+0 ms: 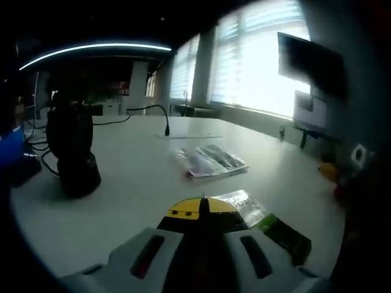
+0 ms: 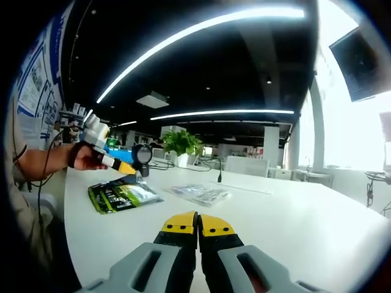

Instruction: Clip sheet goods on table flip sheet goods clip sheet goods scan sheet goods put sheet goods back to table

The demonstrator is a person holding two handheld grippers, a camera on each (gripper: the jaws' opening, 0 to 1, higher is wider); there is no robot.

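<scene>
A green printed packet lies flat on the white table, just past and to the right of my left gripper, whose yellow-tipped jaws are closed together. In the right gripper view a hand holds that left gripper with its tip at the far edge of the green packet. I cannot tell whether the edge is pinched. A second, silvery packet lies farther out on the table, also visible as the silvery packet. My right gripper is shut on nothing, low over the table.
A black rounded device on a stand sits at the left with a black cable behind it. A wall monitor hangs at right by bright windows. A person's arm and a potted plant are in the right gripper view.
</scene>
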